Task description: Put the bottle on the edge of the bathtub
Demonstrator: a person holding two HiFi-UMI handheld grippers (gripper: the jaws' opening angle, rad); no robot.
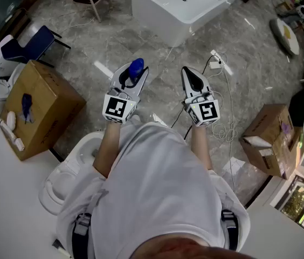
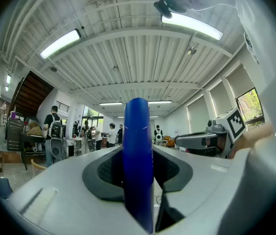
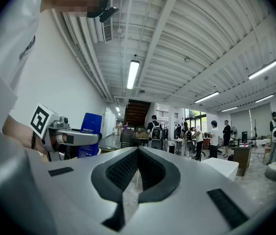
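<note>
A blue bottle (image 1: 136,66) stands upright between the jaws of my left gripper (image 1: 132,74), which is shut on it; in the left gripper view the bottle (image 2: 138,155) fills the middle and the pads press its sides. My right gripper (image 1: 190,75) is held beside it at the same height, shut with nothing in it, its tips (image 3: 137,168) meeting. The right gripper view also catches the bottle (image 3: 91,124) off to its left. The white bathtub (image 1: 184,7) stands on the marble floor farther ahead, apart from both grippers.
A cardboard box (image 1: 39,109) with small items lies to the left, with a white toilet (image 1: 74,171) below it. Another box (image 1: 268,139) sits at the right. A power strip and cables (image 1: 222,90) run across the floor. A blue chair (image 1: 28,42) stands at the far left.
</note>
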